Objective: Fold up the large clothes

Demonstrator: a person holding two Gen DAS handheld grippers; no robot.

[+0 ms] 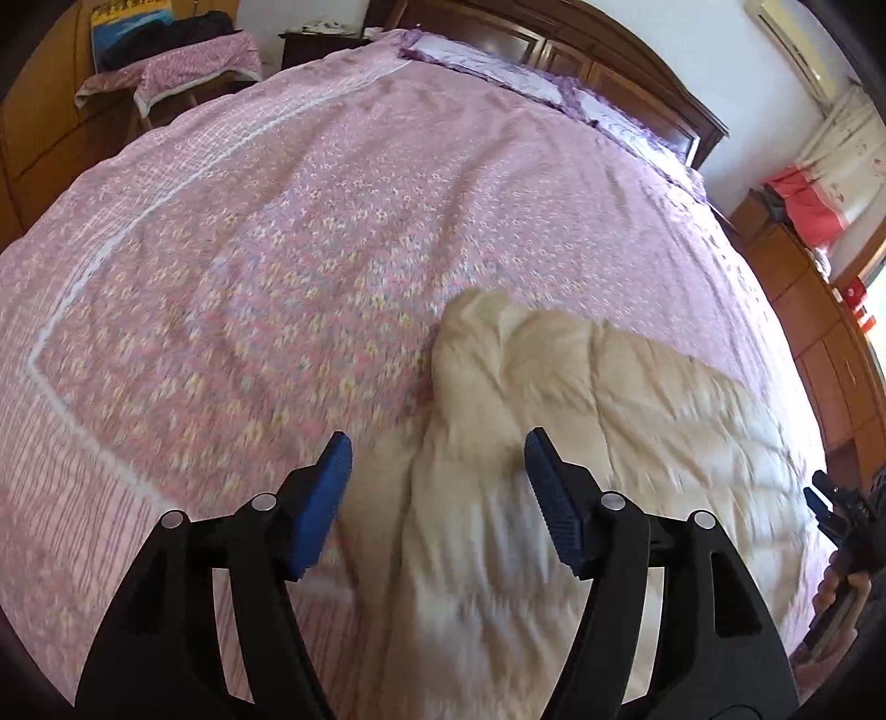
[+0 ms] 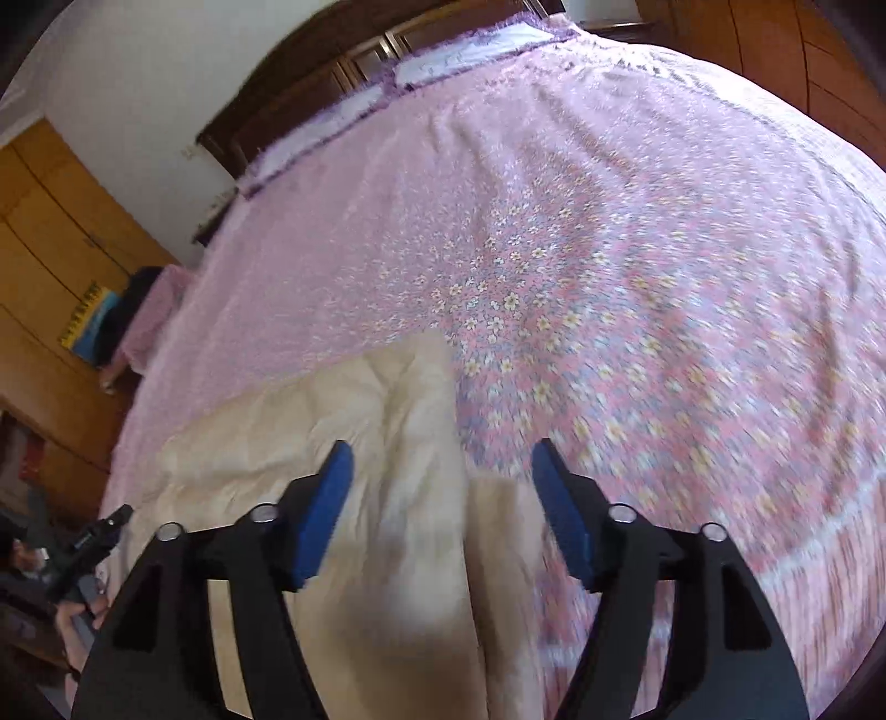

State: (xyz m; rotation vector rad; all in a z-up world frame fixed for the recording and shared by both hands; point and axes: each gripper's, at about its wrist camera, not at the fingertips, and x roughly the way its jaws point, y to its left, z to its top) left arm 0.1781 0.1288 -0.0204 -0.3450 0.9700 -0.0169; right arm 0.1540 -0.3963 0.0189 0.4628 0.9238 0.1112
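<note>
Left wrist view shows your left gripper point(image 1: 437, 476) spread wide and holding nothing above the cream padded garment point(image 1: 581, 421), which lies rumpled on the pink floral bedspread point(image 1: 249, 266). Your right gripper point(image 2: 443, 487) hangs equally wide and empty over it. Pillows point(image 1: 498, 66) line the headboard point(image 1: 609, 50); wardrobes point(image 2: 50, 232) stand alongside.
</note>
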